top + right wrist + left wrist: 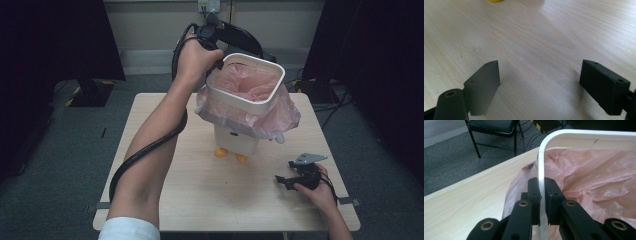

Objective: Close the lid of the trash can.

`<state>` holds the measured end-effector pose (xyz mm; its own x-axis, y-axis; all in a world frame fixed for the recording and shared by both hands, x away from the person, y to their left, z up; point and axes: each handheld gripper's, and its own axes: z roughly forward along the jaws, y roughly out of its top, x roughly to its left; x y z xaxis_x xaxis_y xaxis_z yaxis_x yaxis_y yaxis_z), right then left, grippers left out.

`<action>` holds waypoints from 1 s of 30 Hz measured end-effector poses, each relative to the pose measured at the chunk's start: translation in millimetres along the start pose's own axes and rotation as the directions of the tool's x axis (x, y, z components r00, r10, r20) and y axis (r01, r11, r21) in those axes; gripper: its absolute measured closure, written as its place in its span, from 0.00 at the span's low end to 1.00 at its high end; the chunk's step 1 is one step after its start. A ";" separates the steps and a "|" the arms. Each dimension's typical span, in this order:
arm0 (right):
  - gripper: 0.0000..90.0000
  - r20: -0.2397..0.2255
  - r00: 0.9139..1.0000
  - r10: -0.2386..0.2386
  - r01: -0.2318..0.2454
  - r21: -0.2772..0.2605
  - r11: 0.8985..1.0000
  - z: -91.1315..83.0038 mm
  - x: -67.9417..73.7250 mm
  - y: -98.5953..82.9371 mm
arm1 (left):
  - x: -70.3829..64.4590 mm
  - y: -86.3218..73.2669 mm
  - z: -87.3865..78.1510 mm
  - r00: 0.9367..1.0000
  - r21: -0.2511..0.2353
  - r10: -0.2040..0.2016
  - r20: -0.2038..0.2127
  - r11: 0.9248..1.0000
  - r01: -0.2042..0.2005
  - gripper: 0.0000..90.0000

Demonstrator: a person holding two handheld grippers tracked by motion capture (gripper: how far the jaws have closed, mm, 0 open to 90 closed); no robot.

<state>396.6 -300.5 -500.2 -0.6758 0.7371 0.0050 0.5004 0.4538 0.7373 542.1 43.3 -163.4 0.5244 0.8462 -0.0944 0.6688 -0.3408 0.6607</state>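
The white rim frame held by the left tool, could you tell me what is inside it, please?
A pink bag lines the white rim frame and drapes outside below it. The left tool clamps the frame's edge. The bag's bottom is hidden by its folds.

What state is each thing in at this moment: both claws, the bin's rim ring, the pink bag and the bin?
Left claw: shut on the white rim ring, held above the bin.
Right claw: open, holding nothing, low over the wooden table.
White rim ring: lifted and tilted, off the bin.
Pink bag: draped over the bin's top, crumpled.
White bin: upright on orange feet.
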 end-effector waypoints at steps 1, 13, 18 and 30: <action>0.17 0.000 1.000 0.000 0.000 0.000 1.000 0.0 0.0 0.0 | -0.4 0.4 0.3 1.000 -0.007 -0.014 0.017 1.000 0.014 0.93; 0.17 -0.001 1.000 -0.004 0.004 0.001 1.000 0.1 0.0 0.1 | 2.8 -3.1 6.9 1.000 -0.070 -0.003 0.027 0.998 0.005 0.80; 0.17 -0.001 1.000 -0.003 0.003 0.001 1.000 0.1 0.1 0.0 | 7.0 -8.6 4.6 0.996 -0.119 0.071 0.049 0.991 -0.065 0.55; 0.17 0.001 1.000 -0.002 0.002 0.001 1.000 -0.1 0.9 -0.1 | 19.0 -9.5 9.7 0.996 -0.134 0.052 0.069 0.990 -0.042 0.67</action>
<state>395.8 -299.9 -500.2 -0.6764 0.7366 0.0033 0.4997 0.4555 0.7368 550.9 58.6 -178.7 0.5933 0.7972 -0.1113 0.5693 -0.3178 0.7582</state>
